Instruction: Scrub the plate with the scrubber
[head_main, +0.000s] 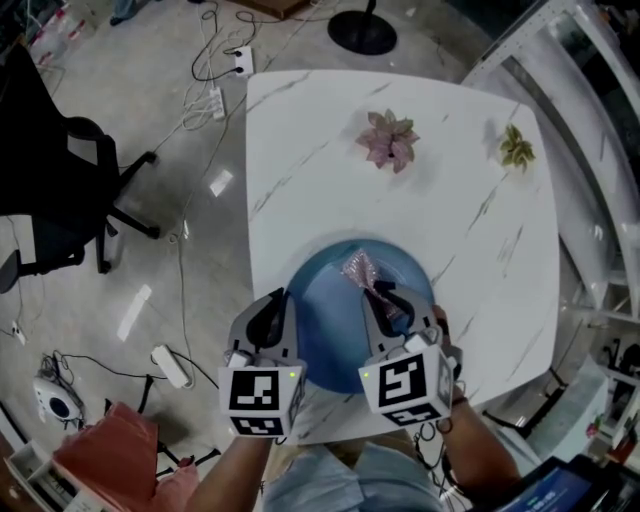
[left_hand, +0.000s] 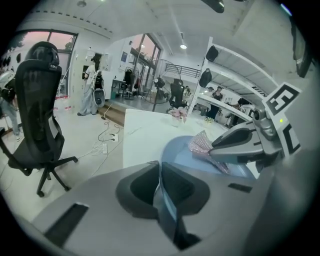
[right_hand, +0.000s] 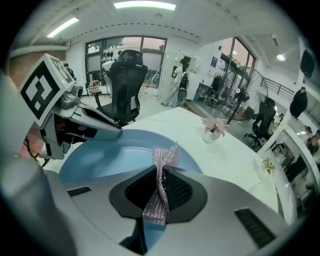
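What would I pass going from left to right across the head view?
A black office chair → left tool, gripping the rim of the blue plate → right tool, holding the scrubber → yellow-green plant.

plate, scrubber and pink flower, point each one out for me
plate (head_main: 335, 335), head view, bare blue surface left of its centre
scrubber (right_hand: 160, 185), right gripper view, middle of the mesh strip
pink flower (head_main: 388, 140), head view, centre of the petals
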